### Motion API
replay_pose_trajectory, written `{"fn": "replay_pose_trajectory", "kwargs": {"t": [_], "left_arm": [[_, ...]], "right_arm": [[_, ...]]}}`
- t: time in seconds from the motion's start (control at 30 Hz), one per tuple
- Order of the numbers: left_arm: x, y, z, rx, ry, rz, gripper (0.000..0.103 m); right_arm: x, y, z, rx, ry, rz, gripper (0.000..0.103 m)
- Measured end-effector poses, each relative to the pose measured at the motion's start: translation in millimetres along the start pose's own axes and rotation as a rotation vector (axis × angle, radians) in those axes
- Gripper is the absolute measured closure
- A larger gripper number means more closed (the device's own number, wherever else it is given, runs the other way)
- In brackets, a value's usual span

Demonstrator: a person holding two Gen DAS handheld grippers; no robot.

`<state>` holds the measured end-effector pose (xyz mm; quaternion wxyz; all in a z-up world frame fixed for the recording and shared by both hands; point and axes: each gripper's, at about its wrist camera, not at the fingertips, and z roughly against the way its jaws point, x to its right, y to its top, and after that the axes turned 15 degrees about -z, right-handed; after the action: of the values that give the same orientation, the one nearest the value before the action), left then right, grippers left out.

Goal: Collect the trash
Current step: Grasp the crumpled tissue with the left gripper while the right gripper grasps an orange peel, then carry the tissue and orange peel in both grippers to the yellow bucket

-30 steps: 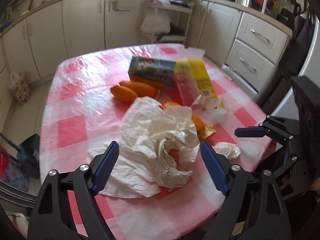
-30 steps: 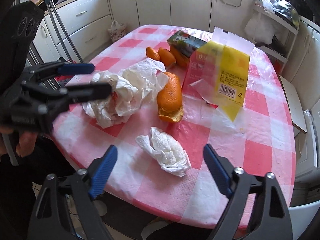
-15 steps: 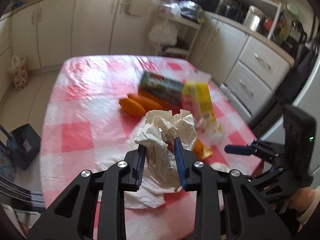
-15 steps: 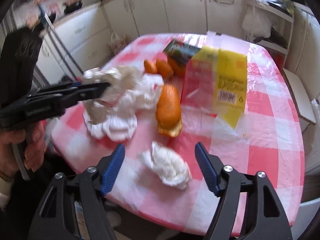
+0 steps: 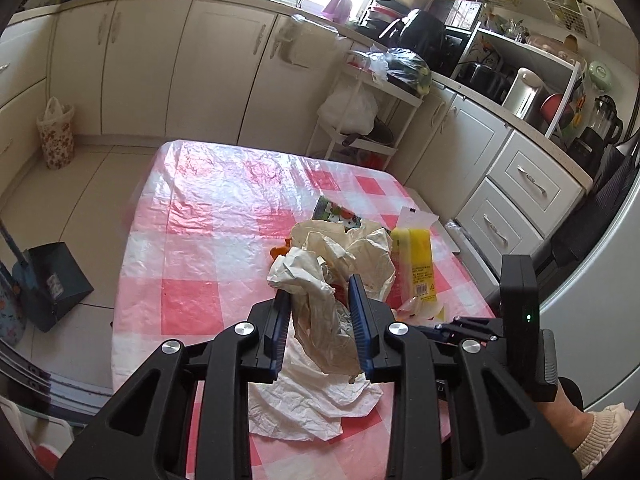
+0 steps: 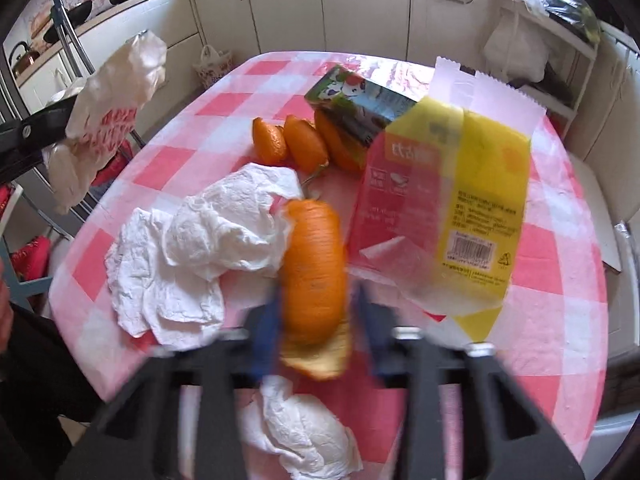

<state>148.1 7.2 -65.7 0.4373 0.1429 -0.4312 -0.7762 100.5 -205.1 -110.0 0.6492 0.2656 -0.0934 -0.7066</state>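
The left gripper (image 5: 319, 322) is clamped on a crumpled white plastic bag (image 5: 334, 276), its blue pads pressing the folds from both sides, and the bag hangs clear of the table. In the right wrist view the same bag (image 6: 114, 104) shows red print and dangles at ten o'clock, out past the table edge.

The right gripper (image 6: 316, 320) is closing its jaws around a large piece of orange peel (image 6: 314, 268). The peel lies between the blurred blue pads; whether they already press on it cannot be told.

At nine o'clock from the peel, touching it, lies a spread of crumpled paper towel (image 6: 200, 248). A smaller paper wad (image 6: 304, 436) sits at six o'clock, under the gripper. At one o'clock lies a flattened yellow and red wrapper (image 6: 452, 208), and beyond it, at twelve o'clock, a printed carton (image 6: 356, 100) with three smaller orange peel pieces (image 6: 296, 144) just beside it.

All of this rests on a table under a glossy pink and white checked cloth (image 5: 208, 240); its far half is bare and glares with window light. Cream cabinets (image 5: 160, 64) line the walls around a pale tiled floor. A white shelf rack (image 5: 372, 108) with bags stands at twelve o'clock behind the table, a floral bag (image 5: 56, 136) at ten o'clock by the cabinets, and a dark dustpan (image 5: 52, 284) at nine o'clock on the floor.
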Motion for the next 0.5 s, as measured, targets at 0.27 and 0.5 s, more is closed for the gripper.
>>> {"fn": "replay_pose_trajectory", "kwargs": {"t": [0.27, 0.5], "left_arm": [[17.2, 7.2, 11.6, 0.046, 0.016, -0.058, 0.076], [38.5, 13.4, 27.5, 0.078, 0.007, -0.096, 0.076]], "right_arm": [[9.0, -9.3, 48.1, 0.056, 0.138, -0.096, 0.082], [21.6, -11.9, 99.8, 0.152, 0.234, -0.181, 0.082]]}}
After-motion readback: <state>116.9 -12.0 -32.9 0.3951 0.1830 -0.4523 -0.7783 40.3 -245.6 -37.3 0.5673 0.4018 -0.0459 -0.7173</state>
